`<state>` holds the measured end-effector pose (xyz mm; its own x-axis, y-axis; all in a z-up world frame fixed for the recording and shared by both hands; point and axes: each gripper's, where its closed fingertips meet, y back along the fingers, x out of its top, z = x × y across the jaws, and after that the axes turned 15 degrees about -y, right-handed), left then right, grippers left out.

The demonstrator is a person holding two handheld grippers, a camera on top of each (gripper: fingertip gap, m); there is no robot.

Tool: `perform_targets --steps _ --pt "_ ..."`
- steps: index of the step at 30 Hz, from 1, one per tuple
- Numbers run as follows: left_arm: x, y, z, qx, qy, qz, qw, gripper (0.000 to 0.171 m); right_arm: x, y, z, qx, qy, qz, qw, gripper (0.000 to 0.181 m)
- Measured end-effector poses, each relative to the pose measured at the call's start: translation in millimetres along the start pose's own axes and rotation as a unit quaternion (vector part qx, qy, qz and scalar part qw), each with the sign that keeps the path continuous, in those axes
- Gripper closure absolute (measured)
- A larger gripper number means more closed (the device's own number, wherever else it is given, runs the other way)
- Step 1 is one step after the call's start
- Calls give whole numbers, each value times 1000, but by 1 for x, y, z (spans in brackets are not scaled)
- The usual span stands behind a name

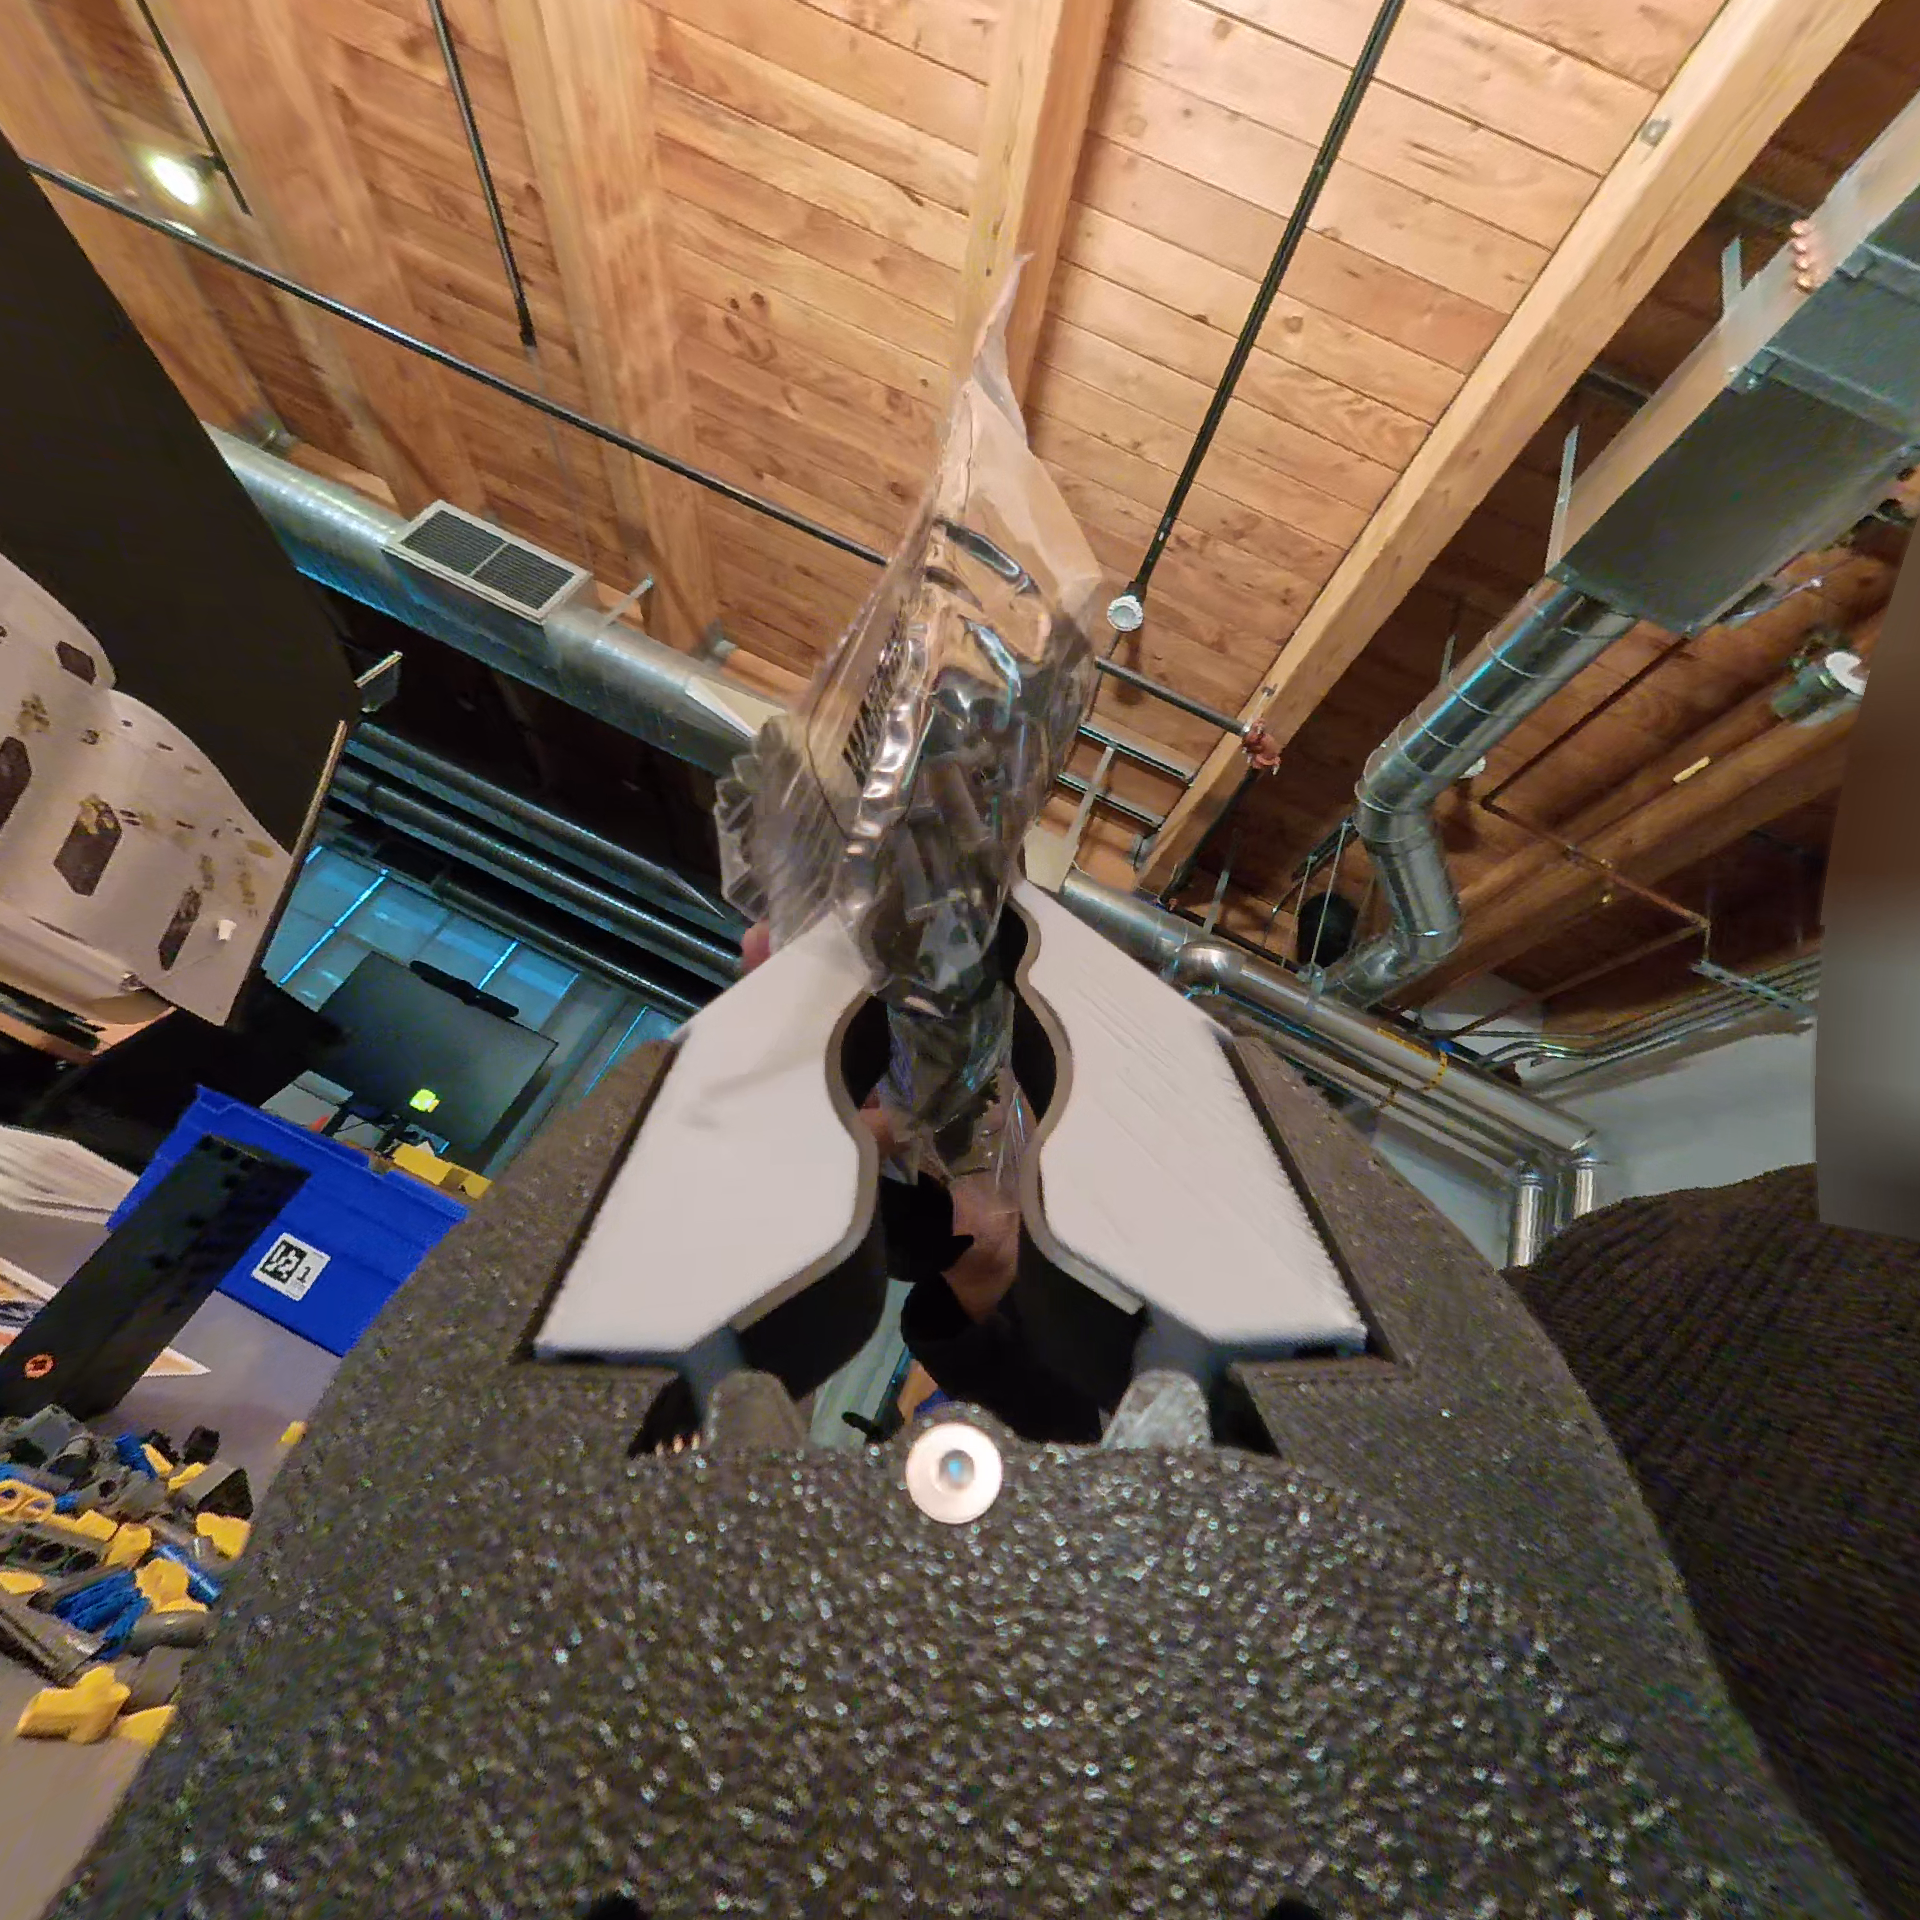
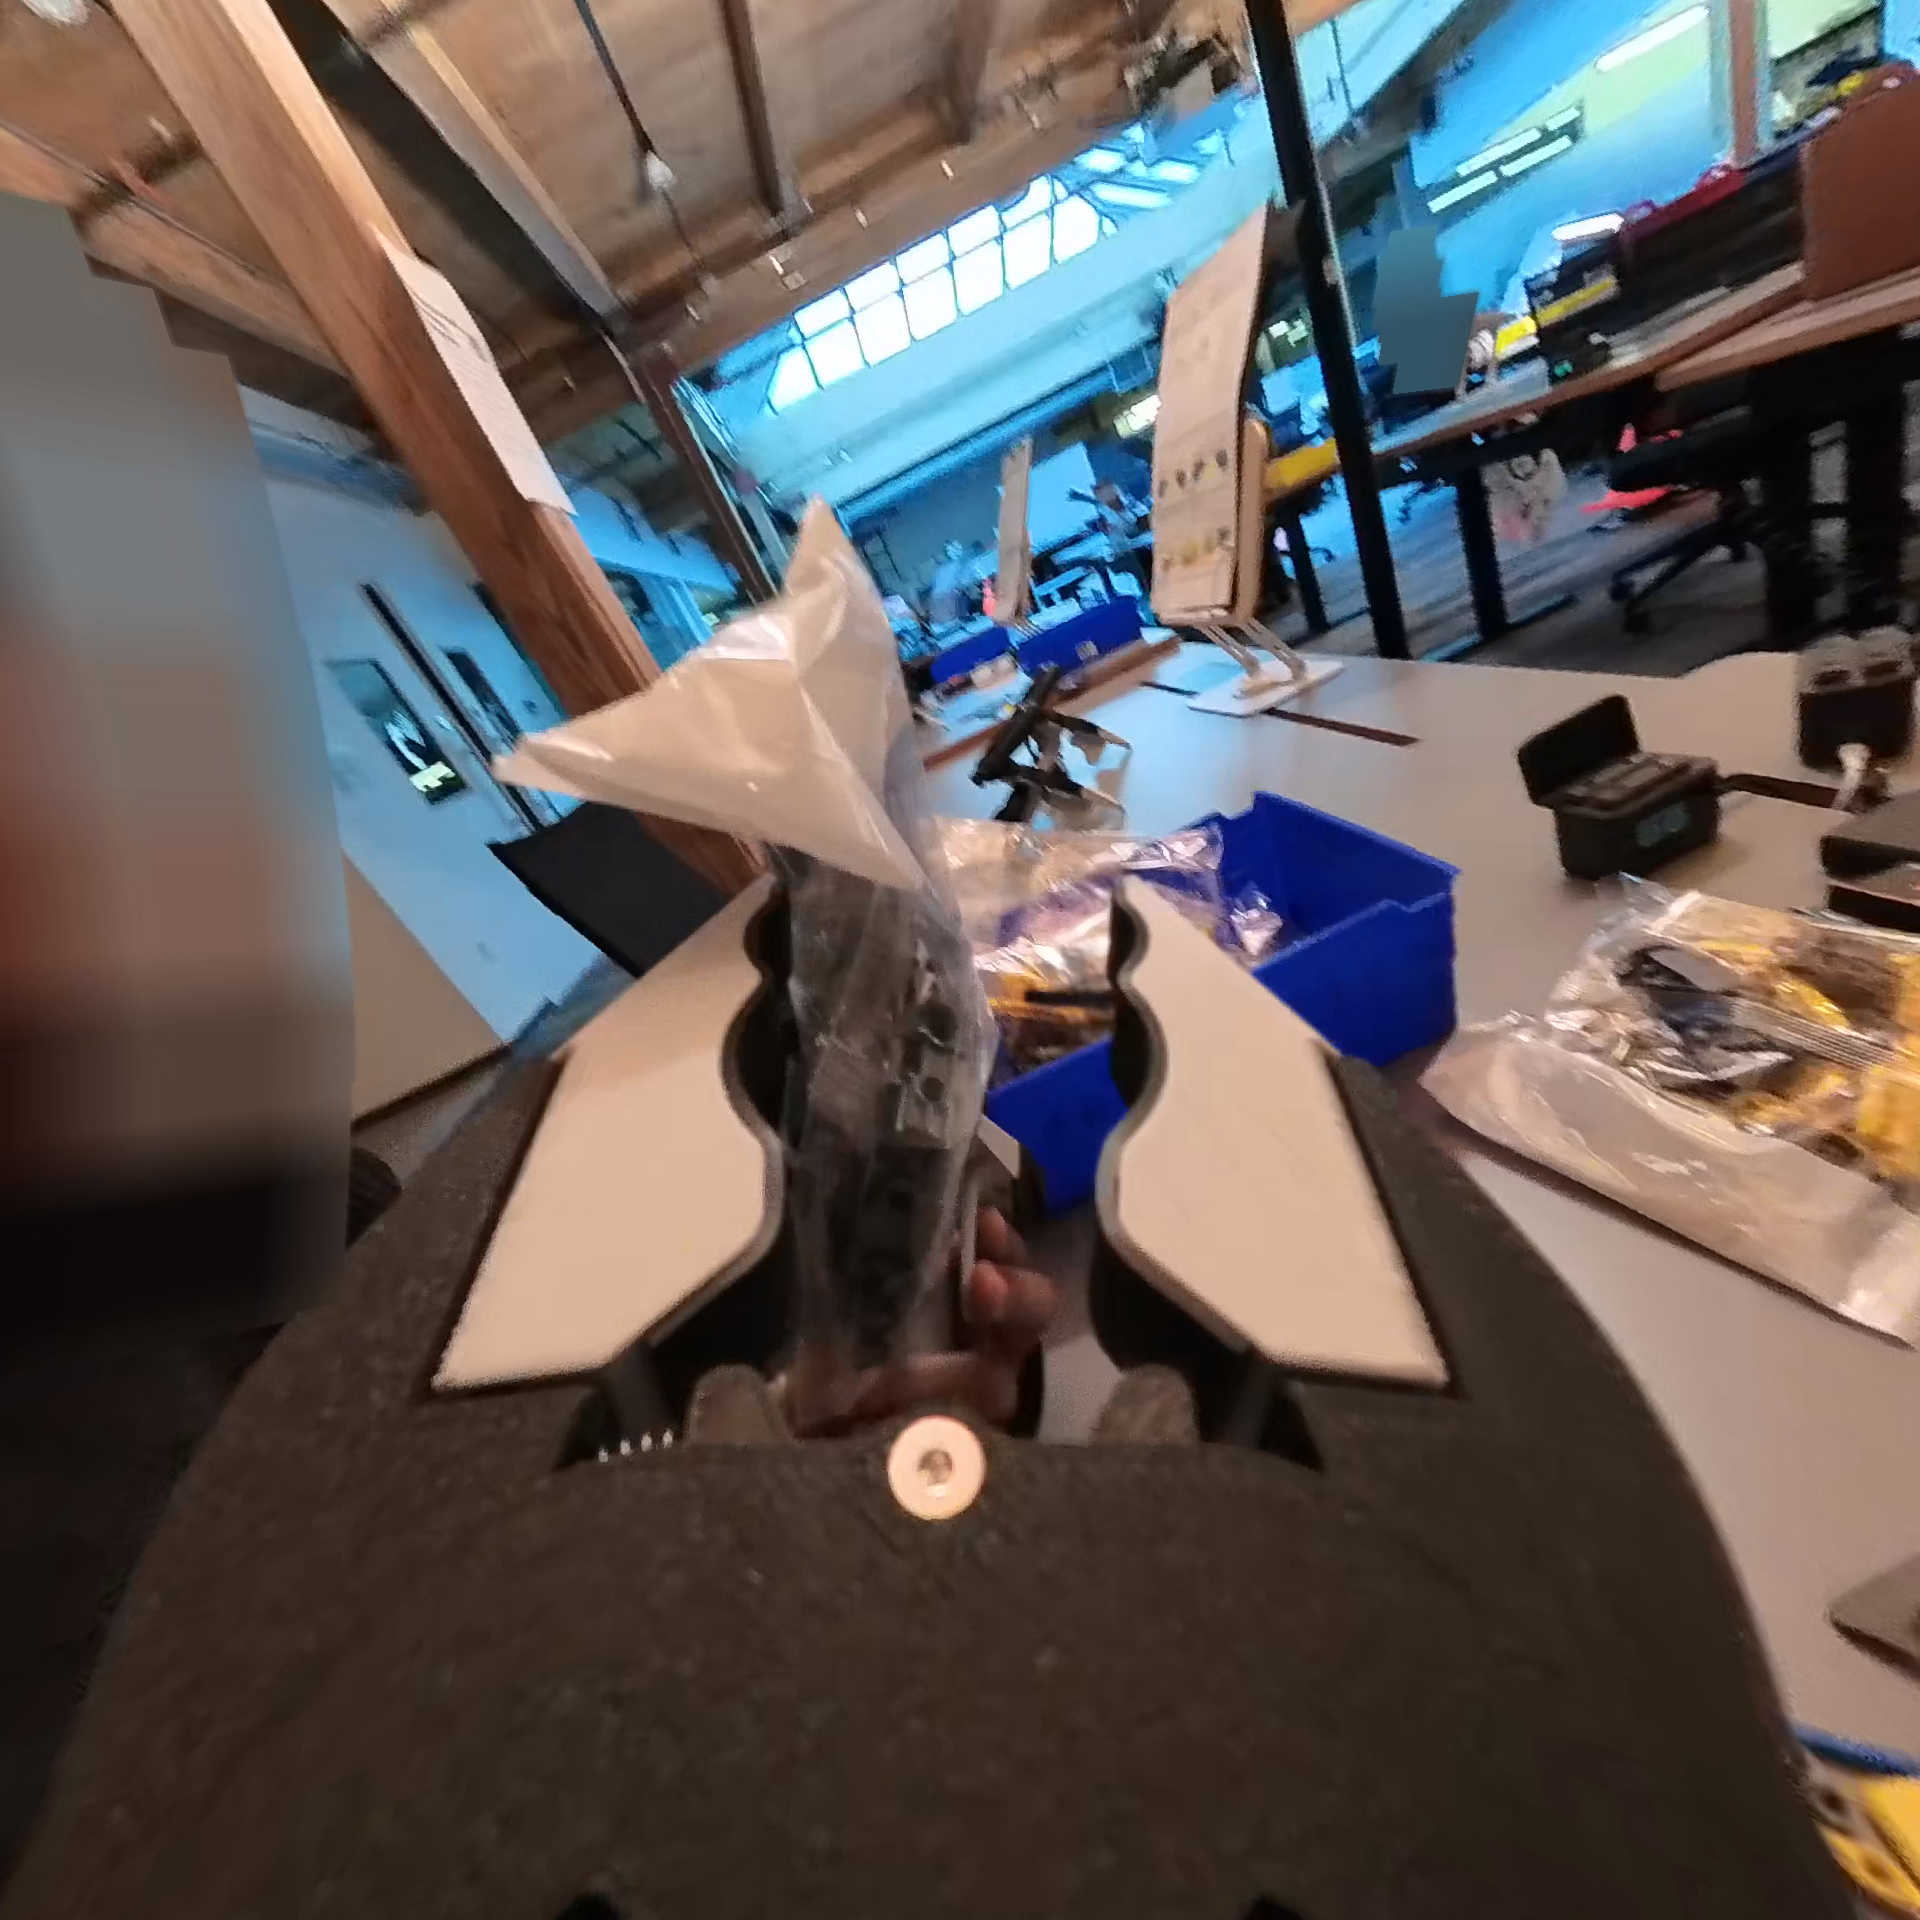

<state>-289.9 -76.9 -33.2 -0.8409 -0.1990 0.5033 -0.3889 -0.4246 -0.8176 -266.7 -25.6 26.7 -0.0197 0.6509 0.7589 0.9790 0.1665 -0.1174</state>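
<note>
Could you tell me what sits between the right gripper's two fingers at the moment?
In the right wrist view, a clear plastic bag of dark parts stands between the right gripper fingers.

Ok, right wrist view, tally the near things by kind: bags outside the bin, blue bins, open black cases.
Clear bag of dark parts: 1
Bag of yellow and black parts: 1
Blue bin: 1
Open black case: 1
Total: 4
</note>
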Motion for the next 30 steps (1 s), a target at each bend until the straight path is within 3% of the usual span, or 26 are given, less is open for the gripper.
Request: perform_targets --steps 6,8,9,12,19,24,26,30 --pt "-9 -2 -1 -3 10 -25 1000 158 -38 -16 5 -57 88 -98 990 113" --pt "-13 -3 1 -10 15 -29 999 158 -43 -19 5 -75 118 -118 983 128" --pt "-11 -2 0 -11 20 -22 999 158 -44 -20 0 -67 120 -124 983 144" --pt "-8 -1 3 -22 29 -14 999 155 -44 -22 -4 -69 114 -131 982 153" --pt "7 -1 16 -45 9 15 999 120 -43 -22 -10 -50 52 -118 990 161" --pt "12 1 12 -33 10 24 999 122 -46 -21 -12 -47 46 -128 990 162" --pt "13 3 8 -31 19 19 999 142 -50 -22 -13 -44 47 -134 989 161" --pt "13 5 7 -32 16 10 999 153 -49 -22 -14 -37 41 -120 991 149"
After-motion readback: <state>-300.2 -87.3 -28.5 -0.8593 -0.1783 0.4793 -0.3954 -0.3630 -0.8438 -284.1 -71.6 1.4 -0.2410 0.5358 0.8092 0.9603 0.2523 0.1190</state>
